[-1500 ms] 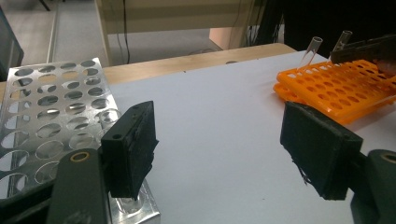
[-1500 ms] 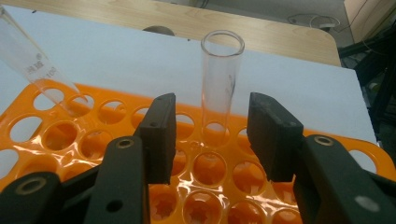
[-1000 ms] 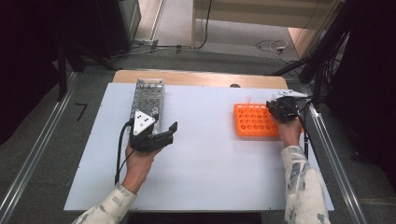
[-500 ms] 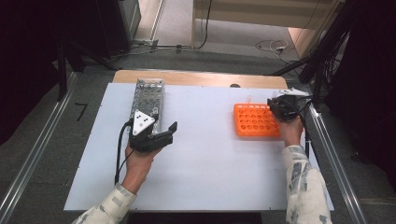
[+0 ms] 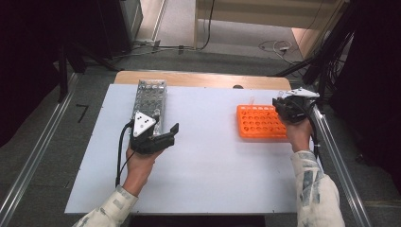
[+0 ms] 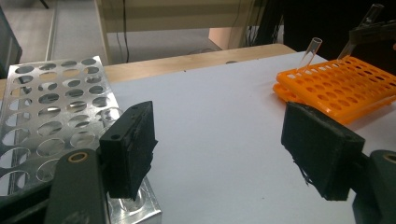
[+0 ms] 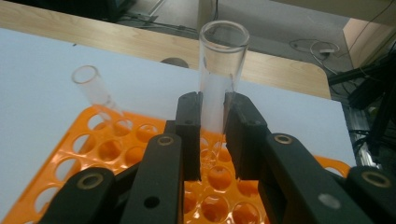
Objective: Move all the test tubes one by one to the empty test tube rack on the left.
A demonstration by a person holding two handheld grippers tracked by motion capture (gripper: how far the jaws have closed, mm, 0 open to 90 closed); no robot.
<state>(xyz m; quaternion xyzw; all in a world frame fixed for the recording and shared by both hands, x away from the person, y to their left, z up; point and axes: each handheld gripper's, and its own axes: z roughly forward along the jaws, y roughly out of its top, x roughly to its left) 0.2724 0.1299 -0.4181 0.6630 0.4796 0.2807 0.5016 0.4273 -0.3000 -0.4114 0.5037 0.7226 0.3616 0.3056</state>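
R gripper (image 7: 212,140): at far-right table edge, above orange rack (image 5: 260,122), jaws clamped on glass tube (image 7: 219,74), upright.
L gripper (image 5: 153,139): hand resting on table by metal rack (image 5: 150,97), jaws apart, empty.
Tubes: 2; other tube (image 7: 95,91) tilted in rack's far corner.
Racks: 2.

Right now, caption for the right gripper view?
Right gripper clamps a clear test tube above the orange rack; a second tube leans in it.

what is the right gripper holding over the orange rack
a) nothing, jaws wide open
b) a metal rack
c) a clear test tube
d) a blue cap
c: in the right gripper view, the right gripper has its jaws pressed on a clear test tube above the orange rack.
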